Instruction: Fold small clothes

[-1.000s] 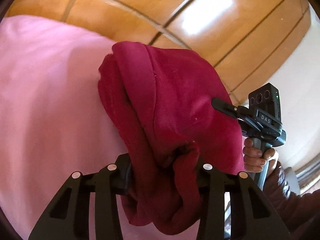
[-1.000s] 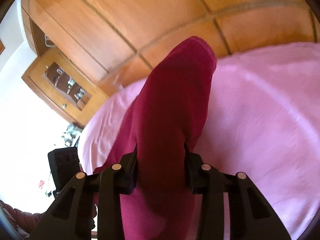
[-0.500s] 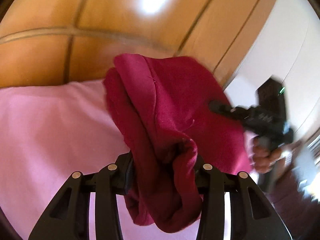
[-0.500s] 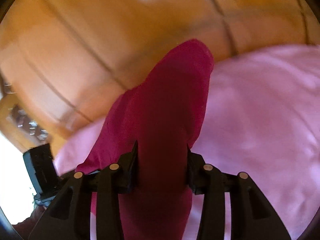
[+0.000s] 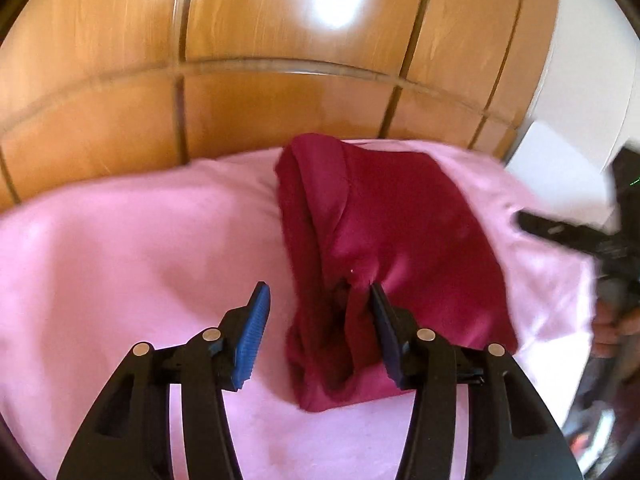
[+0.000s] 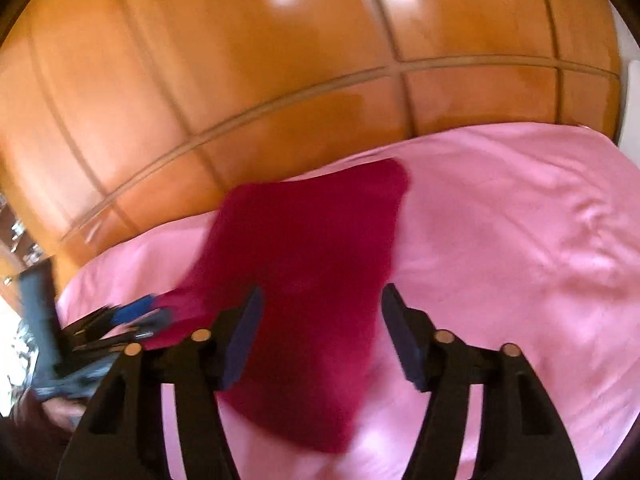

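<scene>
- The pink sheet (image 5: 120, 248) filled the ground ahead of and beneath both grippers, with the wooden panelled wall (image 5: 280, 40) standing beyond its far edge.
- The dark red garment (image 5: 384, 232) lay folded on that sheet, straight ahead of the left gripper and a little to its right side; in the right wrist view the garment (image 6: 312, 280) ran from between the jaws away toward the wall.
- The step in hand looked like the set-down: the folded garment had been laid on the sheet and both grippers were letting go.
- The left gripper (image 5: 320, 320) had its jaws opening. The left blue pad (image 5: 250, 336) stood clear of the cloth with pink sheet showing in between, while the right finger touched a bunched ridge of the garment's near edge; nothing was pinched.
- The right gripper (image 6: 320, 336) had its jaws opening too. The cloth lay in the gap between them, and I judged neither pad to be pressing on it, though blur made the left side hard to read.
- The next move, as I judged it, called for drawing both grippers straight back and up without dragging the near edge, since the ridge against the left gripper's right finger could snag and pull the fold loose.
- If the fold looked uneven afterwards, a light press to flatten that bunched near edge seemed worth making.
</scene>
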